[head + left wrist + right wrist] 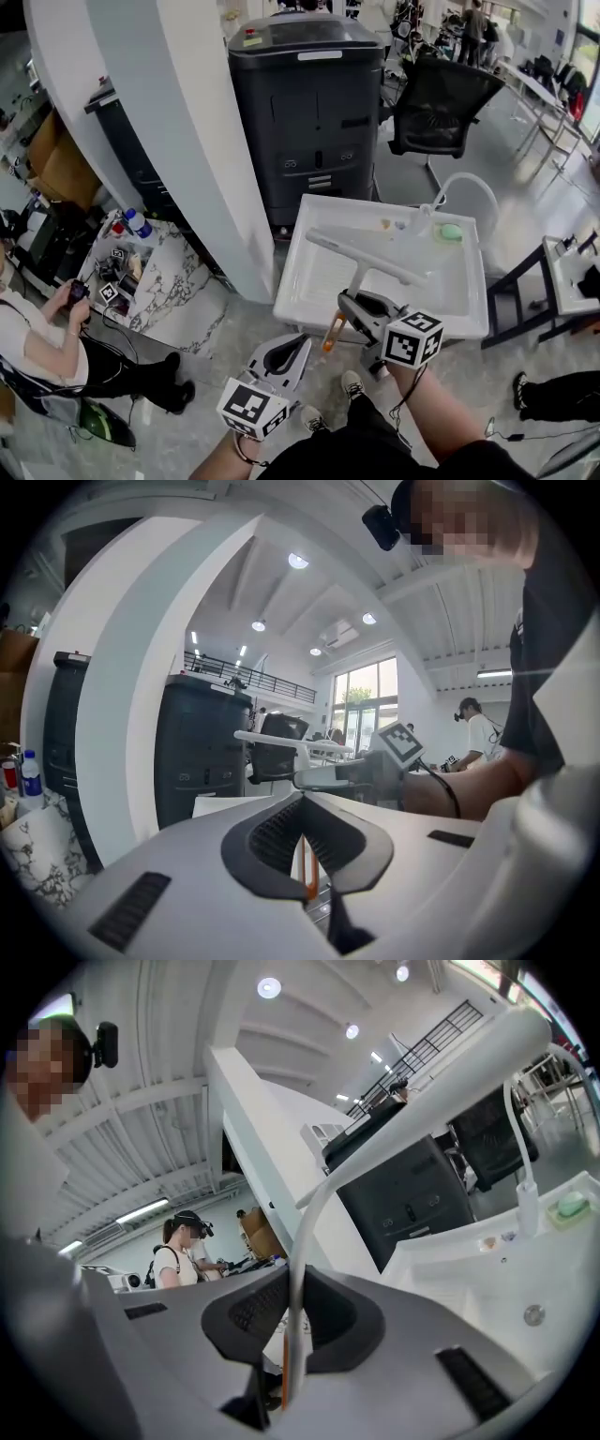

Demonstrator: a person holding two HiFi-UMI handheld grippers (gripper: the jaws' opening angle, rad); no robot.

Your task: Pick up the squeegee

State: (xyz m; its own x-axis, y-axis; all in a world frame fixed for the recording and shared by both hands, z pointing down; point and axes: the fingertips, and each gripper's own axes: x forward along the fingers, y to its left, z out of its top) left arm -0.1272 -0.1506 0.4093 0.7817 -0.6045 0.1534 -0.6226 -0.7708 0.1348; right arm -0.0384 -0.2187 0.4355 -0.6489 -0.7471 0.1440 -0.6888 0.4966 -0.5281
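The squeegee (366, 258) has a long white blade and a white handle ending in orange. It hangs above the white basin (300, 281), lifted off it. My right gripper (351, 302) is shut on the handle just below the blade. In the right gripper view the handle (292, 1269) runs up between the pads to the blade (412, 1119). My left gripper (302, 345) is lower and to the left, its tips close to the orange end, shut with nothing held. In the left gripper view (302, 803) the blade (281, 741) shows beyond the tips.
A green sponge (451, 232) and a white arched faucet (469, 183) sit at the basin's far right. Behind are a dark cabinet (309, 112) and a black office chair (441, 103). A white column (197, 141) rises at left, past it a marble table (159, 272) and a seated person (47, 347).
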